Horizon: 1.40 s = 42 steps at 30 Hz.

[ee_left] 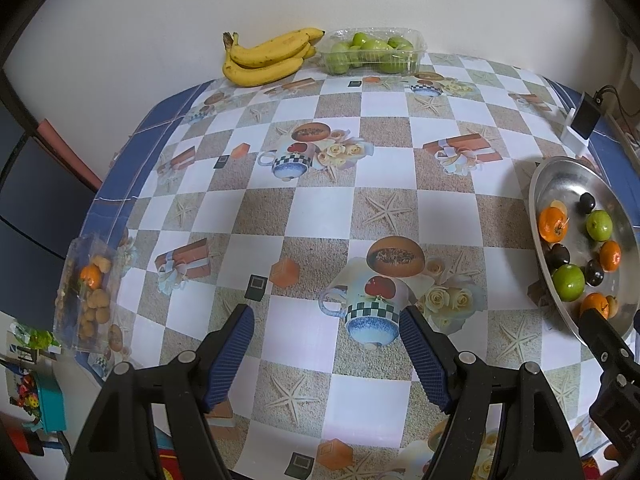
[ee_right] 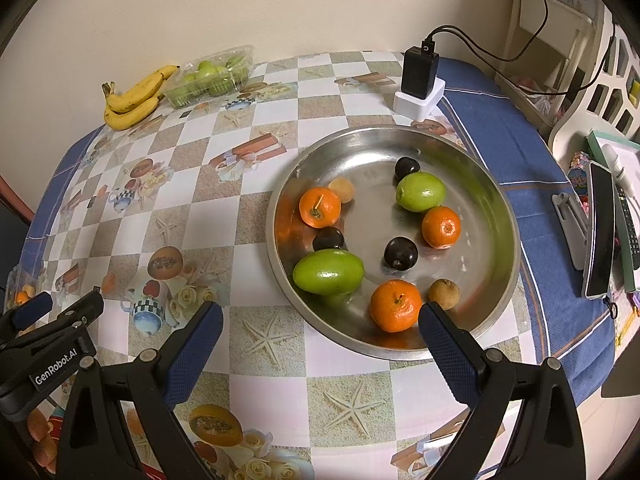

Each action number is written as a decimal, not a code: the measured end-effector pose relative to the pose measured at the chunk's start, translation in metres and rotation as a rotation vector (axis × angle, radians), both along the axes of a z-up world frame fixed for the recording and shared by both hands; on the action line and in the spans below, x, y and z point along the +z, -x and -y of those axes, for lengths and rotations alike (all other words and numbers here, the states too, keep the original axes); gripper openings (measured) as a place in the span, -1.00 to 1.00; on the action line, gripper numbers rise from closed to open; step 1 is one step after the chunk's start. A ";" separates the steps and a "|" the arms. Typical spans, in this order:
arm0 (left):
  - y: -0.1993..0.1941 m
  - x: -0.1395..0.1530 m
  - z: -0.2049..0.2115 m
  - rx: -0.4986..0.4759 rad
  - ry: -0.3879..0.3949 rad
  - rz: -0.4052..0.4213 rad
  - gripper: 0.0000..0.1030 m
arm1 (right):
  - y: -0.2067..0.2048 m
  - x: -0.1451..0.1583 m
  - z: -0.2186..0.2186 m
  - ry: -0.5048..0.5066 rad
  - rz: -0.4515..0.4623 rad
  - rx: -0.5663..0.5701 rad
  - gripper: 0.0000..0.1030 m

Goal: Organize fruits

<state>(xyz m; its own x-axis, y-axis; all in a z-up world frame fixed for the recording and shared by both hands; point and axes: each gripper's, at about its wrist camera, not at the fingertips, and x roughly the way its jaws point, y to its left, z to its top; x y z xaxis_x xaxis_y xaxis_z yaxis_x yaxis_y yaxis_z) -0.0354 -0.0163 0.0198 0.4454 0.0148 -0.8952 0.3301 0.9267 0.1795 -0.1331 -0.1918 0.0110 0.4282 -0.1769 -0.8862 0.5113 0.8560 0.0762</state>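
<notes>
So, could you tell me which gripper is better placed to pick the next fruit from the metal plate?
Right. The right gripper is open just before the metal plate, nearest tangerine close ahead. The left gripper faces bare tablecloth.

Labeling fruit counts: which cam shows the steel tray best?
Right wrist: the whole steel tray sits centred, so every fruit in it can be counted. Left wrist catches only part of it at the right edge, with the right gripper overlapping its near rim.

A plain cream wall [ee_right: 280,4] backs the table's checkered, blue-bordered cloth [ee_left: 328,208]; white shelving [ee_right: 560,40] stands right.
</notes>
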 end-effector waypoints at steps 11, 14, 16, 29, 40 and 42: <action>0.000 0.000 0.000 -0.002 -0.001 -0.001 0.52 | 0.000 0.000 -0.001 0.001 -0.003 -0.001 0.91; 0.000 0.000 0.000 -0.001 -0.001 -0.002 0.52 | 0.000 0.000 -0.001 0.002 -0.003 -0.001 0.91; 0.000 0.000 0.000 -0.001 -0.002 -0.002 0.52 | 0.000 0.000 -0.001 0.001 -0.003 0.000 0.91; 0.000 0.000 0.001 0.000 -0.001 -0.003 0.52 | -0.001 -0.001 -0.001 0.004 -0.012 0.000 0.91; 0.000 0.000 0.001 0.002 0.000 -0.008 0.52 | -0.002 -0.002 0.000 0.004 -0.018 -0.002 0.91; -0.001 -0.001 0.001 0.002 0.000 -0.010 0.52 | -0.002 -0.002 0.000 0.004 -0.018 -0.003 0.91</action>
<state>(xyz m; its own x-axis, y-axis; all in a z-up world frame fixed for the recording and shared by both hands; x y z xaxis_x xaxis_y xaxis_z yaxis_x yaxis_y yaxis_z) -0.0348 -0.0172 0.0189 0.4364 0.0160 -0.8996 0.3298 0.9274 0.1765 -0.1314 -0.1916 0.0091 0.4113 -0.1813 -0.8933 0.5149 0.8549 0.0636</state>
